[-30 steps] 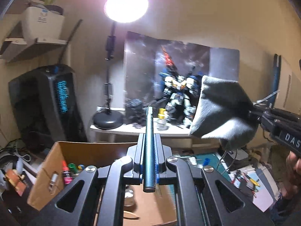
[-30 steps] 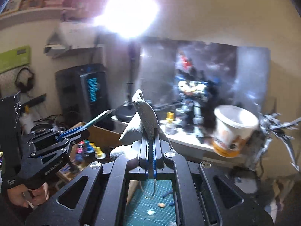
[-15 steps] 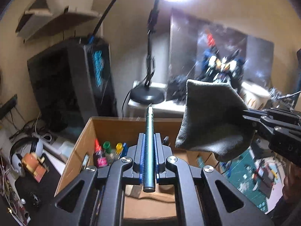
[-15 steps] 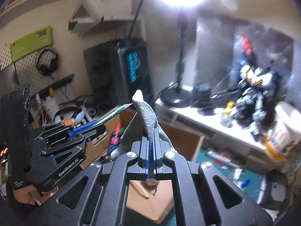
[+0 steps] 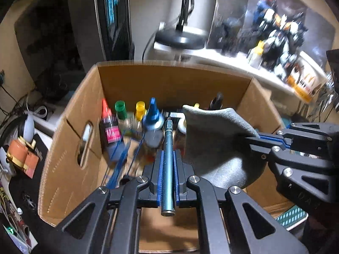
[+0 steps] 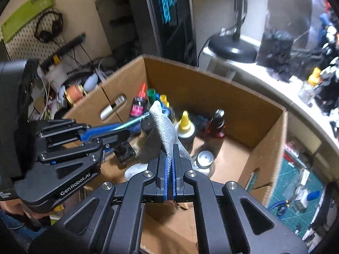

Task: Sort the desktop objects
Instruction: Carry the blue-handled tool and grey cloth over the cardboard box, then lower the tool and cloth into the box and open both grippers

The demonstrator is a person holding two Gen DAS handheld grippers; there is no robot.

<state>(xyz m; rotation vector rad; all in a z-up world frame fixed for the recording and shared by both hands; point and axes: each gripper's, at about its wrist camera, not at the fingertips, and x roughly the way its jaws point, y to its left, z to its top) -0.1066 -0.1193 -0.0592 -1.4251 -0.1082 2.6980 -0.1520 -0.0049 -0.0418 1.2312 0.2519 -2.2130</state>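
Note:
My left gripper is shut on a teal metal pen that points forward over an open cardboard box. My right gripper is shut on a folded grey cloth and holds it above the same box. In the left wrist view the right gripper comes in from the right with the cloth hanging beside the pen. In the right wrist view the left gripper is at the left with the pen.
Several small bottles with coloured caps stand in the box's far part. More bottles and a metal tin are inside. A lamp base and model robots stand on the shelf behind. A green cutting mat lies at the right.
Both grippers have dropped and moved forward over the open box, tilting down toward it. Each still holds its object.

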